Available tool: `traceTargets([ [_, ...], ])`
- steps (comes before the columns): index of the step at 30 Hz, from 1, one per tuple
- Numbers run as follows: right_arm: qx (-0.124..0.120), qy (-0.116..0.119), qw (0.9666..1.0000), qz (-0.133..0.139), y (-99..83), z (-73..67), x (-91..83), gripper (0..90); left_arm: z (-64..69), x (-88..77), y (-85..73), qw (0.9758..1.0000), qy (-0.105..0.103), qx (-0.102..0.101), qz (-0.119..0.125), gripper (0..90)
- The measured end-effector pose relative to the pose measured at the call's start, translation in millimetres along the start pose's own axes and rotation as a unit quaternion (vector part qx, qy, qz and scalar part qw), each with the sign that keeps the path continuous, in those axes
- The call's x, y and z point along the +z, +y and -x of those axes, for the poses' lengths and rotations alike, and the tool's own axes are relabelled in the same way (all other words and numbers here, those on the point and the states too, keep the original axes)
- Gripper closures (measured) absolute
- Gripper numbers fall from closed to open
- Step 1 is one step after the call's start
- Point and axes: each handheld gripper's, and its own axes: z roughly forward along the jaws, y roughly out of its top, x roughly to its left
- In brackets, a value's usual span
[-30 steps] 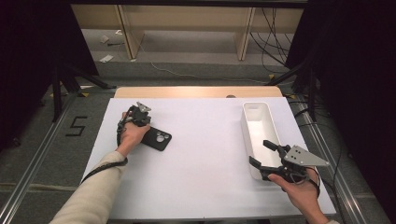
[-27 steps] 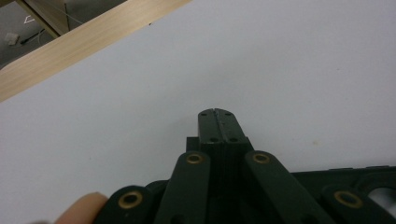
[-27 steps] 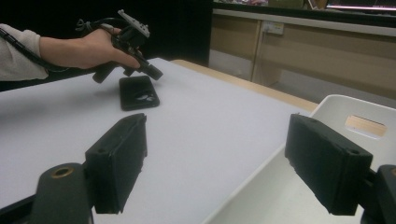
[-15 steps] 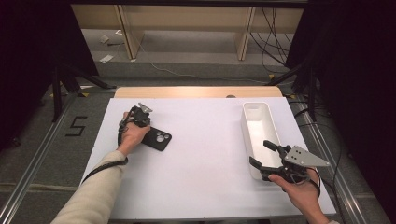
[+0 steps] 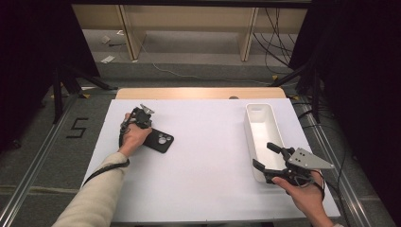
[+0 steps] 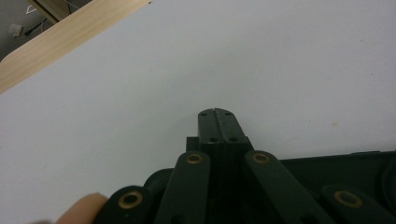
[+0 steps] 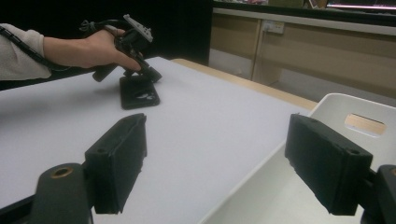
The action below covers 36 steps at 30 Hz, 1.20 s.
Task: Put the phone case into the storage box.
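One flat black phone case with a round camera cut-out (image 5: pixel 159 140) lying on the left part of the white table top (image 5: pixel 208 151), well away from every edge. Wide bare white space between it and the one long white plastic tray (image 5: pixel 261 138), standing lengthwise near the right edge with free margin left beside it. A strip of light wood (image 5: pixel 201 93) showing along the far edge.

Two grippers in all. Left gripper (image 5: pixel 142 117) held by the left hand (image 5: pixel 135 136), at the far-left end of the case, jaws pressed together with no gap; in the left gripper view the closed tips (image 6: pixel 217 122) close over the white surface, dark case edge (image 6: pixel 327 163) at the right of them. Contact with the case not clear. Right gripper (image 5: pixel 268 156) in the right hand (image 5: pixel 302 191), jaws apart, nothing between the pads, one at each side of the near left wall of the tray; touching not certain.

Around the table: grey floor, metal rails, black curtains, wooden shelving behind, loose cables.
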Motion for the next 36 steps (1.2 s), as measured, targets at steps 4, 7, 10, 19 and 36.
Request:
traceTargets([
  [4, 0.000, 0.001, 1.0000, 0.000, -0.1, 0.2, 0.1, 21.8, 0.0, -2.5, -0.4, 0.9999, 0.004, 0.005, -0.011, 89.9],
  [7, 0.000, 0.001, 1.0000, -0.001, -0.1, 0.0, 0.3, 21.9, 0.1, -4.8, -0.7, 0.9997, 0.006, 0.011, -0.021, 89.9],
  [10, 0.001, 0.002, 1.0000, -0.001, 0.1, -0.4, 0.6, 21.9, -0.2, -8.5, -2.2, 0.9994, 0.007, 0.011, -0.032, 89.9],
  [19, 0.000, 0.001, 1.0000, 0.000, 0.3, -0.2, 0.7, 21.9, -0.7, -17.1, -7.7, 0.9986, 0.002, 0.016, -0.050, 89.9],
  [36, 0.000, -0.002, 1.0000, 0.007, 2.2, -1.0, -0.5, 22.0, 5.7, -38.3, -22.2, 0.9964, -0.012, 0.036, -0.076, 89.9],
])
